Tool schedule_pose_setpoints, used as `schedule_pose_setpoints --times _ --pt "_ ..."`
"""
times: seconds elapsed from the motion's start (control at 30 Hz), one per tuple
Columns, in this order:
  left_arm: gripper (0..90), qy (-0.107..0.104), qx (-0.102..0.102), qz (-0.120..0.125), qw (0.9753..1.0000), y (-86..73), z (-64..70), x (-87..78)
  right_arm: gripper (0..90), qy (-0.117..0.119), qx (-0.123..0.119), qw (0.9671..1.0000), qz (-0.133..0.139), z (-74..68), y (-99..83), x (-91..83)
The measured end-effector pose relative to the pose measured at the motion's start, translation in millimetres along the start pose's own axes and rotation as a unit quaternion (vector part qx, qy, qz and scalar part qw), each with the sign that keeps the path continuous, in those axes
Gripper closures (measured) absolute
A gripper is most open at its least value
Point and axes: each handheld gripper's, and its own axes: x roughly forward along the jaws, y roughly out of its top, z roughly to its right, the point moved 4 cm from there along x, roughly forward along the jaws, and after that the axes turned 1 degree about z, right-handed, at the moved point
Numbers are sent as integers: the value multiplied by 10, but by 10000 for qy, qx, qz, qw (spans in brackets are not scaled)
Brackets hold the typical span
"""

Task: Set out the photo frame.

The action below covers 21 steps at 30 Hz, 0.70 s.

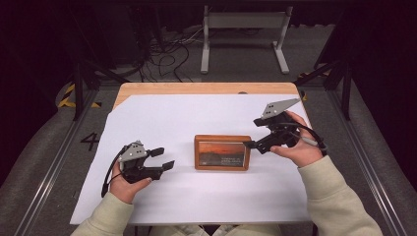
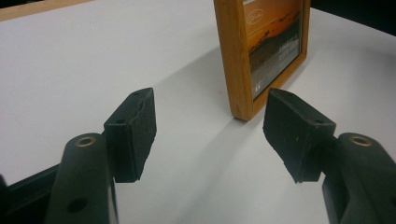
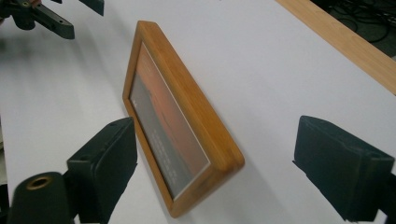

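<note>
A wooden picture frame (image 1: 222,152) with a sunset photo stands upright at the middle of the white sheet (image 1: 196,113), its picture facing the person. My left gripper (image 1: 163,158) is open on the sheet to the frame's left, a short gap away. In the left gripper view the frame (image 2: 261,51) stands ahead and to the right, just beyond the open left gripper (image 2: 215,135). My right gripper (image 1: 252,132) is open at the frame's right end. In the right gripper view the frame (image 3: 187,121) has its near end between the spread jaws of the right gripper (image 3: 219,163), untouched.
The sheet covers a wooden table whose bare edge (image 1: 206,88) shows at the far side. Beyond the table lie floor cables (image 1: 167,54) and a white stand (image 1: 243,29). Black struts (image 1: 339,73) flank the table. The left gripper (image 3: 46,18) shows far off in the right gripper view.
</note>
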Motion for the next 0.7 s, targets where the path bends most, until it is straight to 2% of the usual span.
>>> schedule_pose_setpoints --times 0.23,0.43,0.6,0.7 --pt "345 37 -18 38 10000 1 -3 -29 128 -276 270 9988 311 41 -261 -204" --pt "353 142 -51 52 9999 -9 -67 -43 148 -462 413 9964 571 64 -533 -254" --pt "355 193 -125 105 9997 -17 -107 -65 148 -613 571 9925 888 65 -727 -244" --pt "355 190 -114 98 9997 -21 -110 -61 150 -722 704 9891 1078 67 -851 -219"
